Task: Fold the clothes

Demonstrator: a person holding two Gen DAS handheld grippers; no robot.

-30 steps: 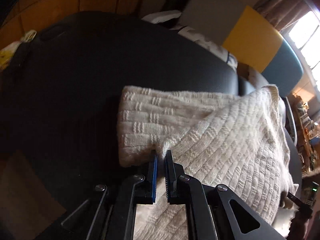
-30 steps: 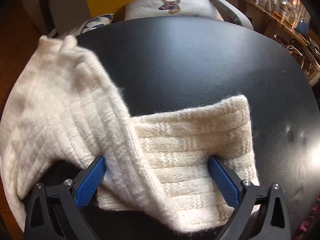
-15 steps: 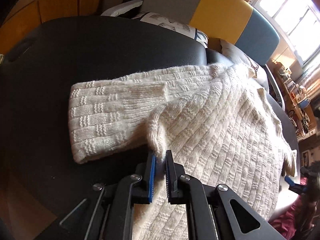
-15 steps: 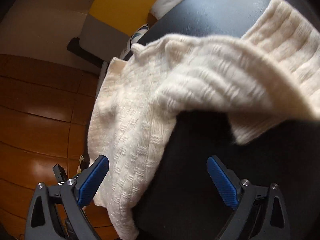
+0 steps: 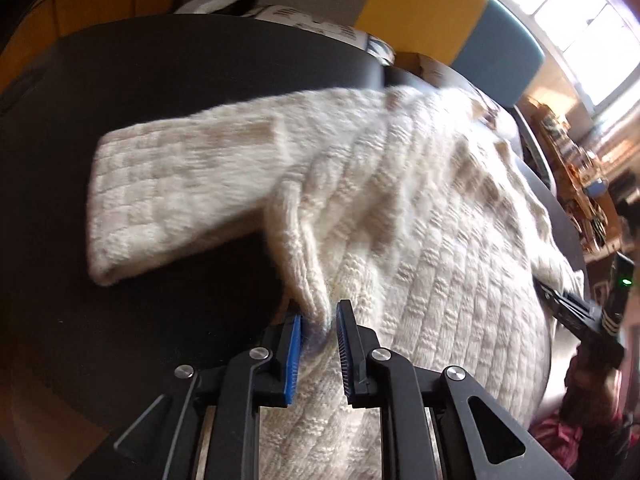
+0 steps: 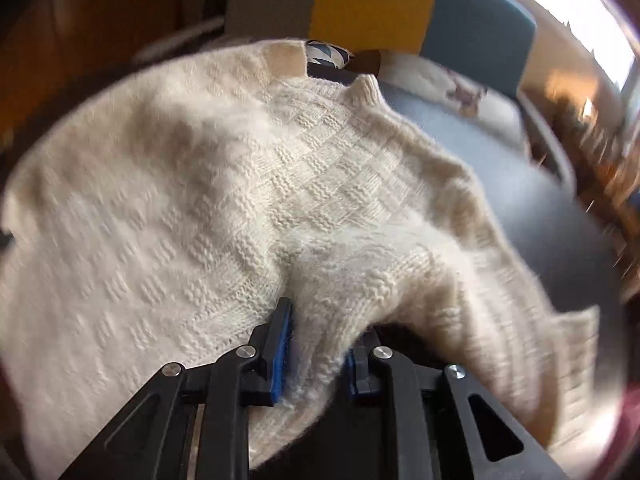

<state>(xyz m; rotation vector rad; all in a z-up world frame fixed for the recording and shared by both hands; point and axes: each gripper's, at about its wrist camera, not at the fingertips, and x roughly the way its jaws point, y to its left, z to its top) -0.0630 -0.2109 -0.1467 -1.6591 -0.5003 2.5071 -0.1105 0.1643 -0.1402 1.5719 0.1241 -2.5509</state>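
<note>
Left wrist view showed the left tool [image 5: 318, 322] pinched onto a ridge of the cream sweater [image 5: 420, 248], its blue-padded fingers [image 5: 294, 356] drawn close with only the gathered knit between them. The sweater was a thick, fuzzy knit in a basket-weave pattern of raised blocks, and it lay spread over the dark round bench [image 5: 140, 92]. One sleeve [image 5: 176, 196] stretched flat to the left across the bench, ending in a squared cuff, while the body ran away to the right, draping over the bench's far edge. Beyond it stood a sofa [image 5: 424, 12] with yellow and blue cushions under a bright window [image 5: 576, 28].

From the right wrist view, the right tool [image 6: 318, 332] was likewise closed on the sweater [image 6: 200, 208], gripping a bunched fold that rose between its pads. The knit filled most of that picture, humped and rumpled, with a ribbed hem [image 6: 568, 356] hanging at the right; much of it was blurred.
</note>
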